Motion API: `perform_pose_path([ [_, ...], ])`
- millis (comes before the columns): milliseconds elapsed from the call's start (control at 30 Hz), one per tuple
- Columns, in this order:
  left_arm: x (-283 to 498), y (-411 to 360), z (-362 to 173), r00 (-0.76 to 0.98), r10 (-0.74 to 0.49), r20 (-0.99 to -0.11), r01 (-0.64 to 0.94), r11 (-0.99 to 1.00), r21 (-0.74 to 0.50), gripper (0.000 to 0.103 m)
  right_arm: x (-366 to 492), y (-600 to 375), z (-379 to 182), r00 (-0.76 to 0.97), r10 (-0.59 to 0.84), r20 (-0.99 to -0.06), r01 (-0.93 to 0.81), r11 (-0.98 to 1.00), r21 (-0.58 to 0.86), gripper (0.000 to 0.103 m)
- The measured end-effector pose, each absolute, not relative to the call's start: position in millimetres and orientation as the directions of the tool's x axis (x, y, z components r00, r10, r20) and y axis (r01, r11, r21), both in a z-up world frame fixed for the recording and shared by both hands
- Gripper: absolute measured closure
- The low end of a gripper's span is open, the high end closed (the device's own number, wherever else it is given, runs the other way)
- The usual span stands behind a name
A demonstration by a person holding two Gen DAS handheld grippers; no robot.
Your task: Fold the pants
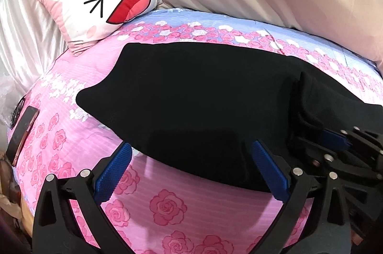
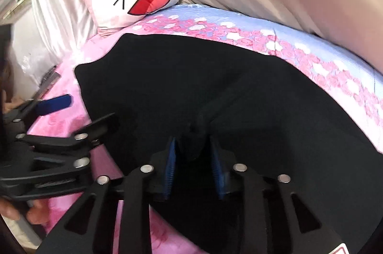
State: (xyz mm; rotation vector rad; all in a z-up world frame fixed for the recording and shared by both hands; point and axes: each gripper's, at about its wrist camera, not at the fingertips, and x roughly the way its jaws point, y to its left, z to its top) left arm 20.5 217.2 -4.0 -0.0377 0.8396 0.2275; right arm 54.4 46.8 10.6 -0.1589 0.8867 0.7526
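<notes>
Black fabric pants (image 2: pixel 215 91) are pinched by the right hand-held gripper (image 2: pixel 194 158); the left hand-held gripper (image 1: pixel 191 165) is spread wide beside the smooth folded edge.

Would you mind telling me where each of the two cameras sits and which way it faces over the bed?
Left wrist: rides on the left tool, angled down at the black pants on the rose bedspread; its blue pads stand wide apart, with the right tool at the right edge.
Right wrist: rides on the right tool, angled down onto the pants; its pads pinch a bunched fold, with the left tool and fingers at left.
Shared: pants, bedspread, cat pillow.
</notes>
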Motion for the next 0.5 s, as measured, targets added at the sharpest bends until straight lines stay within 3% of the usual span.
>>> perform_pose_path([
  [133,21.4,211.0,3.0,0.654,0.132,-0.745,-0.18,0.984,0.016,0.005,52.7,-3.6,35.8,0.427,0.598,-0.678,-0.585,0.755,0.297,0.069],
  [267,29.3,191.5,19.5,0.691,0.064,-0.72,-0.127,0.991,-0.034,0.005,47.8,-102.9,60.3,0.61,0.48,-0.631,-0.386,0.875,0.292,0.079],
  [333,40.4,170.9,27.0,0.71,0.016,-0.704,-0.079,0.995,-0.058,0.005,48.0,-157.7,61.0,0.682,0.327,-0.654,-0.23,0.945,0.232,0.079],
  [433,65.5,145.4,18.6,0.698,0.032,-0.715,-0.072,0.997,-0.026,0.005,53.1,-212.7,49.9,0.685,0.184,-0.705,-0.057,0.978,0.199,0.073],
  [467,77.2,139.7,9.2,0.673,0.073,-0.736,-0.108,0.994,0.0,0.005,54.0,-222.7,46.8,0.68,0.182,-0.71,-0.035,0.976,0.216,0.073],
  [500,85.8,137.8,-0.3,0.649,0.085,-0.756,-0.131,0.991,-0.001,0.005,53.7,-234.0,44.4,0.679,0.196,-0.708,-0.021,0.969,0.248,0.066],
])
